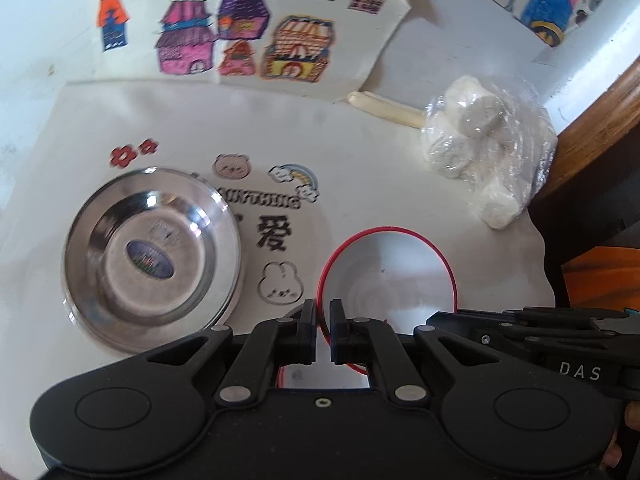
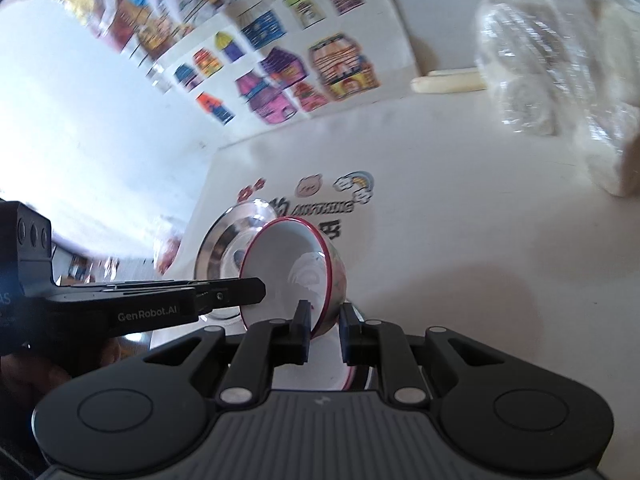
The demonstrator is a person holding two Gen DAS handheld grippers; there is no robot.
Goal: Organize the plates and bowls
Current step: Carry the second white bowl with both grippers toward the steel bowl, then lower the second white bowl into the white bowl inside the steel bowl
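A white bowl with a red rim (image 1: 384, 276) hangs tilted over the white cloth, held from two sides. My left gripper (image 1: 322, 320) is shut on its near rim, and the red edge runs between the fingers. In the right wrist view the same bowl (image 2: 288, 264) leans to the left, with my right gripper (image 2: 324, 320) shut on its lower wall. The left gripper (image 2: 256, 290) reaches in from the left to the bowl's rim. A steel plate (image 1: 152, 252) lies flat on the cloth left of the bowl, and it shows behind the bowl (image 2: 224, 248) in the right wrist view.
A clear plastic bag of white rolls (image 1: 480, 148) lies at the far right beside a cream stick (image 1: 384, 110). Coloured drawings of houses (image 1: 240, 40) cover the far side. A wooden edge (image 1: 600, 100) bounds the table on the right.
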